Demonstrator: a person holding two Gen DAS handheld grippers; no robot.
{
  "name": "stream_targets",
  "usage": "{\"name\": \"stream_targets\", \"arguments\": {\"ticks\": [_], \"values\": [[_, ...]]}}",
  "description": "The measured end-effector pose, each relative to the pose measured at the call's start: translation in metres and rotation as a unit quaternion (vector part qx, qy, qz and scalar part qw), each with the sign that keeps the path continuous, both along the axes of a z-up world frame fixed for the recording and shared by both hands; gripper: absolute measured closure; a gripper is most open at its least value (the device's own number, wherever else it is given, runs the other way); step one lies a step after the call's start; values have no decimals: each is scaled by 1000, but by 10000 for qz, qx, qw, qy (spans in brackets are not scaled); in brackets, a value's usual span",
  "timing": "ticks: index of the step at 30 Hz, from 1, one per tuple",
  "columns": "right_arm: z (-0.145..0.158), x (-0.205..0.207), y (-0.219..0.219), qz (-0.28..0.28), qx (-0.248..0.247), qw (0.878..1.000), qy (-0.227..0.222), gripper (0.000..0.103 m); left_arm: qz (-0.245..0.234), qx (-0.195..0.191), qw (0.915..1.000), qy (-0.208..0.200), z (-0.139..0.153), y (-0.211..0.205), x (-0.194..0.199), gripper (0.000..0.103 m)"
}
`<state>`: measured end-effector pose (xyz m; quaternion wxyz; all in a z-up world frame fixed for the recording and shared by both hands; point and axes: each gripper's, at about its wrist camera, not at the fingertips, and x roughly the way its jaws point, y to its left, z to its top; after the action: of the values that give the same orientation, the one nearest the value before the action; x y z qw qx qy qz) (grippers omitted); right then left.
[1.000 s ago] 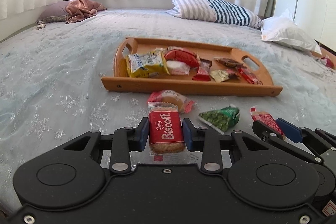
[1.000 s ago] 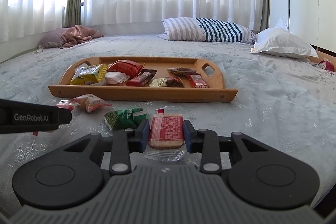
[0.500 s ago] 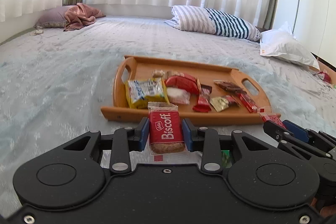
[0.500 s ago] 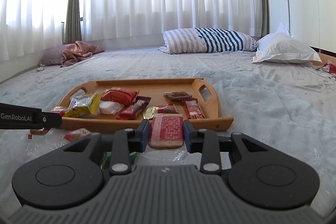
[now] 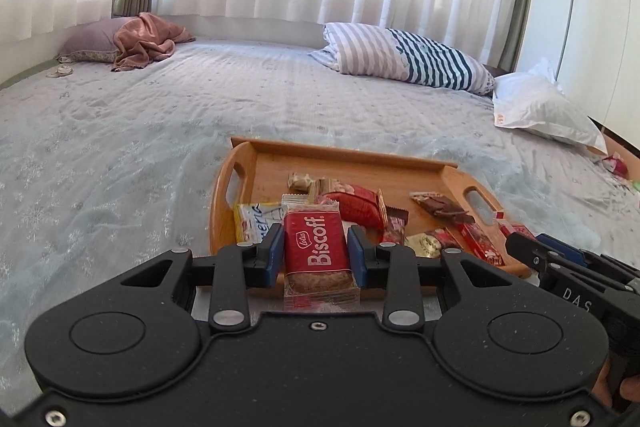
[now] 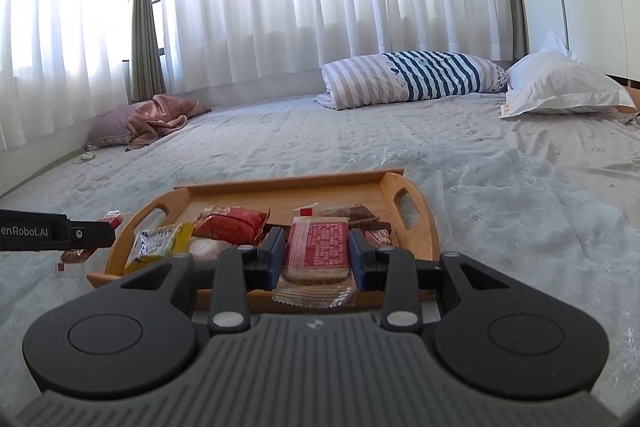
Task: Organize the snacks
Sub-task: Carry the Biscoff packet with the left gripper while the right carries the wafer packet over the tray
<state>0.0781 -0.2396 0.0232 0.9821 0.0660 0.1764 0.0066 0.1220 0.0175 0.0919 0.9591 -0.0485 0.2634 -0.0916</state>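
My left gripper (image 5: 316, 251) is shut on a red Biscoff biscuit pack (image 5: 316, 247), held above the near edge of the wooden tray (image 5: 248, 163). My right gripper (image 6: 317, 253) is shut on a second red biscuit pack (image 6: 318, 247), its printed back facing me, also over the near edge of the tray (image 6: 416, 227). The tray holds several snacks: a yellow-white pack (image 5: 254, 219), a red pack (image 5: 354, 205), a brown bar (image 5: 440, 207). The right gripper shows at the right of the left wrist view (image 5: 560, 259); the left gripper shows at the left of the right wrist view (image 6: 60, 233).
The tray lies on a pale blue bedspread (image 5: 120, 147). A striped pillow (image 5: 404, 57), a white pillow (image 5: 540, 111) and a pink cloth on a mauve pillow (image 5: 132, 43) lie at the far side under white curtains. A small red item (image 5: 614, 165) lies at the right edge.
Both grippers have risen off the bed with their biscuit packs and moved forward over the tray's near edge. The loose snacks in front of the tray have dropped out of view.
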Motion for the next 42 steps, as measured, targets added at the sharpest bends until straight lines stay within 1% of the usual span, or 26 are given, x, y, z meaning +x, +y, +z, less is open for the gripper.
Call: {"name": "stream_targets", "arguments": {"ticks": [3, 7, 10, 13, 18, 20, 22, 24, 26, 31, 33, 42], "values": [[5, 11, -4, 74, 74, 9999, 19, 65, 0, 0, 10000, -7, 3, 1, 10, 71], [9, 28, -6, 110, 56, 9999, 11, 65, 7, -118, 9999, -17, 7, 6, 30, 71], [12, 44, -12, 294, 328, 9990, 57, 65, -16, -11, 10000, -57, 10, 7, 45, 71], [13, 67, -17, 412, 642, 9969, 208, 65, 28, 31, 10000, 20, 12, 9, 69, 71], [8, 113, -27, 477, 996, 9921, 587, 65, 148, 31, 9997, 185, 10, 14, 110, 71], [3, 131, -30, 533, 1143, 9893, 734, 65, 150, 104, 9995, 255, 5, 12, 126, 71], [-4, 147, -30, 575, 1210, 9872, 865, 65, 205, 256, 9989, 346, -1, 10, 140, 71], [-12, 161, -29, 589, 1236, 9851, 1042, 65, 256, 409, 9982, 345, -7, 6, 152, 71], [-21, 171, -28, 607, 1320, 9822, 1187, 65, 216, 471, 9979, 380, -15, 2, 164, 71], [-34, 183, -20, 596, 1180, 9829, 1283, 65, 289, 442, 9961, 700, -36, -2, 191, 71], [-38, 186, -19, 553, 1118, 9838, 1289, 65, 383, 531, 9948, 778, -44, -3, 195, 71], [-49, 188, -14, 309, 868, 9879, 1247, 65, 284, 614, 9943, 827, -58, -6, 197, 71]]}}
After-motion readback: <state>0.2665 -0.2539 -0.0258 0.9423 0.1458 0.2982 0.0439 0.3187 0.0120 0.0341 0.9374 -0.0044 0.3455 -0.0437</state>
